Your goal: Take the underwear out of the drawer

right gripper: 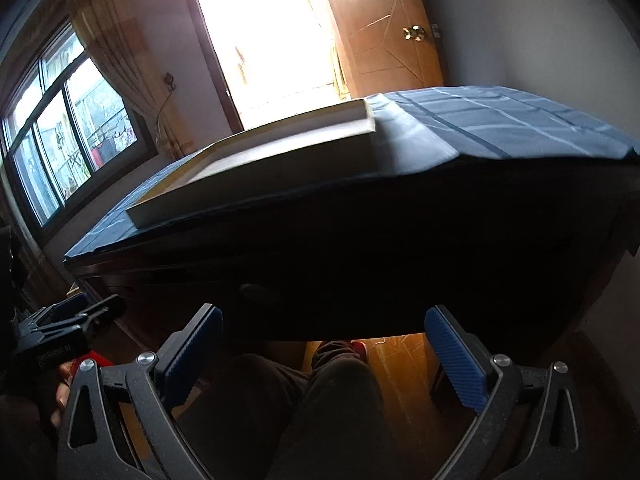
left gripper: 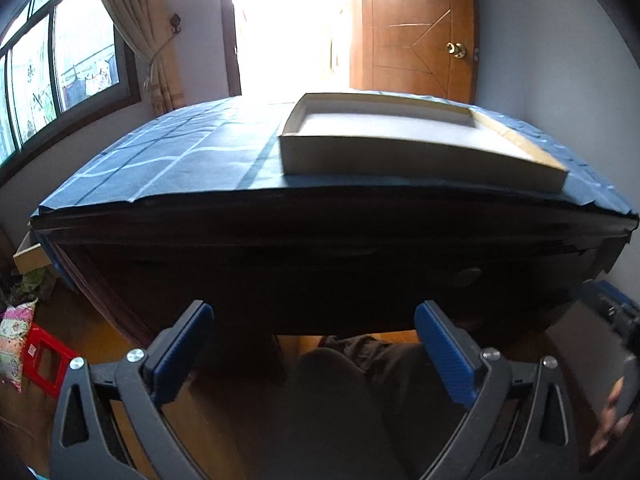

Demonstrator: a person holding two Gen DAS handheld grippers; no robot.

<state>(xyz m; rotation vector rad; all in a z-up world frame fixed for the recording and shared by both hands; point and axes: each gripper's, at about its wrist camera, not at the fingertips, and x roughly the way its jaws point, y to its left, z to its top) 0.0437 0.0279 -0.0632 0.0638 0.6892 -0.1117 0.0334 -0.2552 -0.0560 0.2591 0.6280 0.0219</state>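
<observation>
A dark wooden desk with a closed drawer front (left gripper: pixel 340 264) faces me; a round knob (left gripper: pixel 468 274) shows on it, and the drawer front also shows dimly in the right wrist view (right gripper: pixel 360 272) with its knob (right gripper: pixel 252 292). No underwear is visible. My left gripper (left gripper: pixel 314 320) is open and empty, held low in front of the drawer. My right gripper (right gripper: pixel 324 324) is open and empty, also low in front of the desk. Each gripper shows at the edge of the other's view.
A blue checked cloth (left gripper: pixel 168 160) covers the desk top. A shallow white box (left gripper: pixel 400 136) lies on it, also in the right wrist view (right gripper: pixel 260 172). The person's legs (left gripper: pixel 360 400) sit under the desk. A red stool (left gripper: pixel 44 364) stands at left.
</observation>
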